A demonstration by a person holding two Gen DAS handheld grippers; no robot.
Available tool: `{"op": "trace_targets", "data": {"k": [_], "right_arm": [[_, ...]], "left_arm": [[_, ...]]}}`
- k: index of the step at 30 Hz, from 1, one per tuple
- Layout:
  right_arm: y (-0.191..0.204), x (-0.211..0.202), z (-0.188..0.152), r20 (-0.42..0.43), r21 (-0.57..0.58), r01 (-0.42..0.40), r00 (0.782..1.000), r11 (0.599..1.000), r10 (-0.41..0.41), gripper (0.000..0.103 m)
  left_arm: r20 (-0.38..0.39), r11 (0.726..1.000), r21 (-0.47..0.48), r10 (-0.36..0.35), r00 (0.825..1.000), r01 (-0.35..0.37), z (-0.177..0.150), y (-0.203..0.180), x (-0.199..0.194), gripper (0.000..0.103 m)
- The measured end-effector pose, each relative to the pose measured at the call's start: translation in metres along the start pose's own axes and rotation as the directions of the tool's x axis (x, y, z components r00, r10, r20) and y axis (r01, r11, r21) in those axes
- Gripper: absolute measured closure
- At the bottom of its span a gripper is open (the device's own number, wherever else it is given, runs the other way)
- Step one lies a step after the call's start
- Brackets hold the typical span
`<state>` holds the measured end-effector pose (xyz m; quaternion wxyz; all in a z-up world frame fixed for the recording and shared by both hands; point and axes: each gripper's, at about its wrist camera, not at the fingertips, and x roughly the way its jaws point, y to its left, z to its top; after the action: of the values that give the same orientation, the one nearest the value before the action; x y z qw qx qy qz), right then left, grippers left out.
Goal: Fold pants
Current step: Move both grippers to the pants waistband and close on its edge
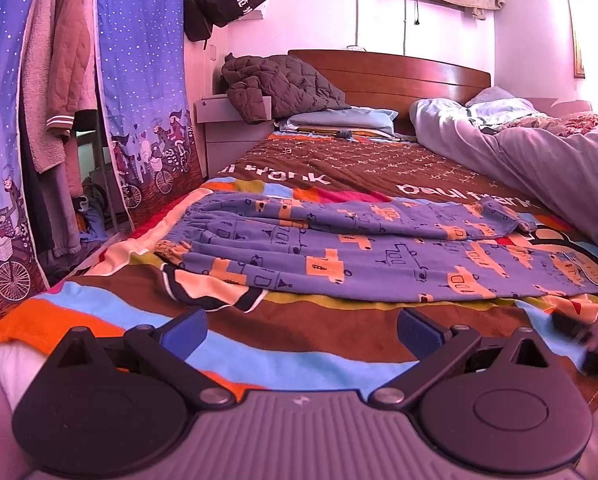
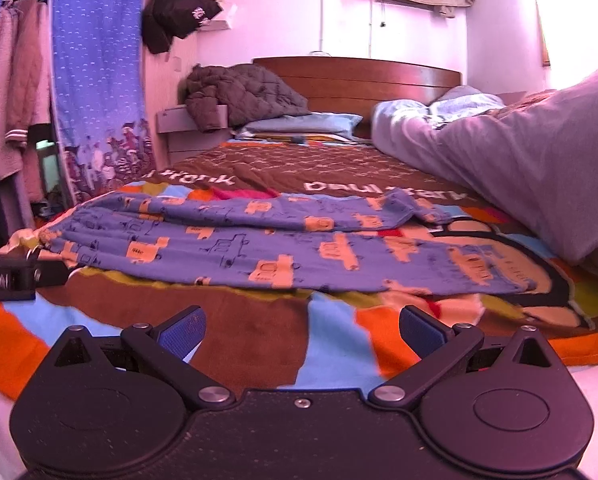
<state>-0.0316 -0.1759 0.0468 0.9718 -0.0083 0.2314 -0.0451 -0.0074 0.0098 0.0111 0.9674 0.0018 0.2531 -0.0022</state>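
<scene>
Purple pants [image 1: 359, 248] with orange vehicle prints lie flat across the patterned bedspread [image 1: 319, 344], waistband to the left, two legs running right, the far leg lying partly over the near one. They also show in the right wrist view [image 2: 291, 240]. My left gripper [image 1: 301, 332] is open and empty, low over the bedspread just short of the pants' near edge. My right gripper [image 2: 303, 330] is open and empty, also just short of the near edge. The left gripper's body [image 2: 15, 276] shows at the left edge of the right wrist view; the right one [image 1: 587, 336] is blurred at the right edge of the left wrist view.
A lilac duvet [image 1: 539, 160] is heaped on the bed's right side. A brown quilted jacket [image 1: 275, 84] and pillows [image 1: 339, 120] lie by the wooden headboard [image 1: 399, 72]. A fabric wardrobe with hanging clothes [image 1: 59, 100] stands left of the bed.
</scene>
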Motion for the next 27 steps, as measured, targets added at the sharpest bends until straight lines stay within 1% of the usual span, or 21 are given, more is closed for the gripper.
{"op": "trace_targets", "data": {"k": [2, 4, 6, 7, 10, 13, 19, 24, 27], "right_arm": [[-0.002, -0.016, 0.016, 0.009, 0.052, 0.009, 1.0, 0.999, -0.009, 0.001], [-0.004, -0.038, 0.034, 0.033, 0.069, -0.012, 0.999, 0.998, 0.01, 0.001], [-0.004, -0.058, 0.05, 0.056, 0.022, -0.03, 0.998, 0.999, 0.029, 0.001], [-0.004, -0.065, 0.058, 0.055, -0.01, -0.026, 0.998, 1.0, 0.027, 0.001], [-0.007, -0.084, 0.078, 0.034, -0.085, -0.008, 0.999, 0.996, 0.01, 0.001], [-0.016, -0.097, 0.092, 0.024, -0.106, 0.008, 1.0, 0.994, -0.006, 0.001], [-0.043, -0.108, 0.115, 0.01, -0.042, 0.069, 0.998, 0.997, -0.069, 0.001], [-0.063, -0.106, 0.132, -0.014, 0.008, 0.06, 0.998, 0.998, -0.06, 0.001], [-0.068, -0.086, 0.139, -0.046, -0.001, 0.04, 0.998, 0.999, -0.04, 0.001]], "left_arm": [[-0.023, 1.0, 0.014, -0.003, 1.0, 0.004, 0.006, -0.001, -0.003, 0.0], [0.002, 0.999, 0.035, -0.015, 1.0, 0.015, 0.017, -0.005, -0.011, 0.0], [0.045, 0.997, 0.074, -0.021, 0.999, 0.018, 0.026, -0.011, -0.023, 0.0], [0.054, 0.995, 0.1, -0.024, 0.998, 0.018, 0.03, -0.015, -0.027, 0.0], [0.054, 0.987, 0.158, -0.049, 0.997, 0.04, 0.043, -0.027, -0.037, 0.0], [0.053, 0.981, 0.176, -0.091, 0.994, 0.081, 0.056, -0.038, -0.041, 0.0], [0.022, 0.981, 0.138, -0.141, 0.99, 0.137, 0.088, -0.044, -0.038, 0.0], [-0.005, 0.983, 0.124, -0.133, 0.991, 0.132, 0.115, -0.043, -0.022, 0.0], [-0.032, 0.984, 0.12, -0.125, 0.992, 0.128, 0.125, -0.035, -0.005, 0.0]]}}
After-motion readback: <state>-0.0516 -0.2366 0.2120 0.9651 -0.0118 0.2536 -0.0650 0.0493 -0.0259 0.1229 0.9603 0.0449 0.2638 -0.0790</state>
